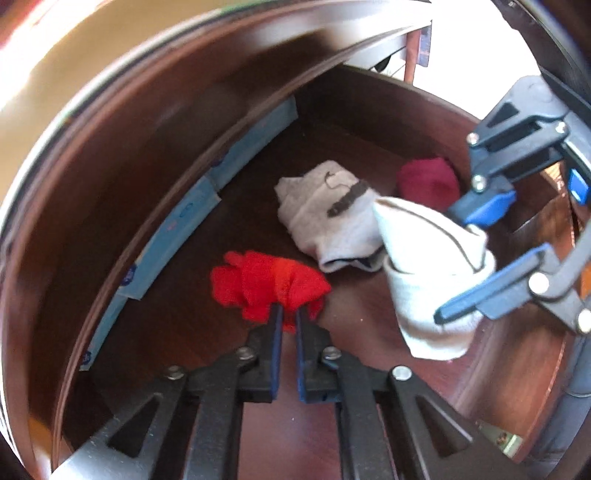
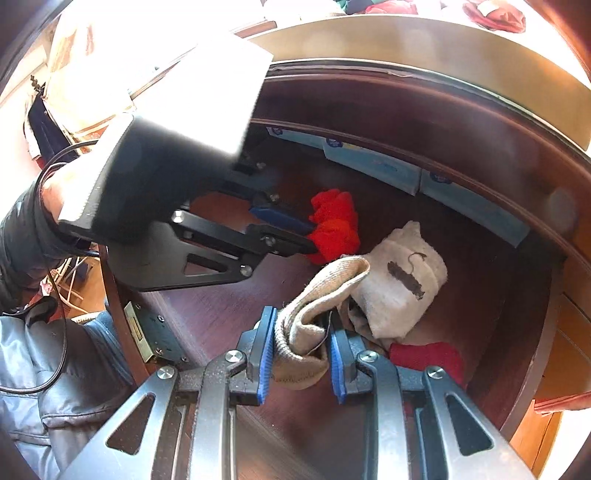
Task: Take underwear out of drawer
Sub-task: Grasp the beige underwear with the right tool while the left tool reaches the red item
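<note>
Strong daylight is flooding in from the upper left, washing out the pale top surface (image 2: 424,40) of the dark reddish-brown wooden cabinet (image 1: 122,122). A glossy wood-grain finish is showing on the cabinet's inner panels. A brass lock plate (image 2: 138,330) is sitting on a front edge at lower left. Flat pale-blue packets (image 2: 373,162) are leaning along the back wall inside. Orange-brown wooden flooring (image 2: 535,435) is showing at lower right. Floral-patterned cloth (image 2: 495,14) is lying on top, far back.
</note>
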Tool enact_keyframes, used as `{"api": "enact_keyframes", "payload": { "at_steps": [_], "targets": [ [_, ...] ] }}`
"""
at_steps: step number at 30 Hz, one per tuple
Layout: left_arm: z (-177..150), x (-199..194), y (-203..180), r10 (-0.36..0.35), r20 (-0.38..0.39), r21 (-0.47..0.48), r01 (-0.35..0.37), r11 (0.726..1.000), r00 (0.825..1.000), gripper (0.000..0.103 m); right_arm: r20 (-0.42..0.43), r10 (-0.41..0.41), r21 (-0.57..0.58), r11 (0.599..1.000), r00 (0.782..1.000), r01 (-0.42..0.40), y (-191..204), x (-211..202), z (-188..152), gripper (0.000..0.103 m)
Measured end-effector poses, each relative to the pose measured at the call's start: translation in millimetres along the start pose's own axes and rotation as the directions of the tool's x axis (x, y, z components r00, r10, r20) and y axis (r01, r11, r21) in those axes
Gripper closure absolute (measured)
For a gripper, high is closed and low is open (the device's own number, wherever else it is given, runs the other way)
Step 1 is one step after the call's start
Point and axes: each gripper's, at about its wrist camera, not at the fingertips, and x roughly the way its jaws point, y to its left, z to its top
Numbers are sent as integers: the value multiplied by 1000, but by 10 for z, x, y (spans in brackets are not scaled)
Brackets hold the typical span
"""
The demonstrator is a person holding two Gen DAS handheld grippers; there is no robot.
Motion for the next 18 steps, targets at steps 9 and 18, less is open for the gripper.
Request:
{"api": "enact_keyframes", "payload": {
  "at_steps": [9, 18],
  "targets": [
    [-189, -284, 82, 2, 57, -82, 3, 997, 998, 102, 13, -9, -3, 1000, 1000, 9, 10, -24, -22, 75],
    [-395, -418, 173, -1, 78, -149, 13, 989, 997, 97, -5, -15, -8, 1000, 1000, 15, 33, 7, -5, 75]
  ]
}}
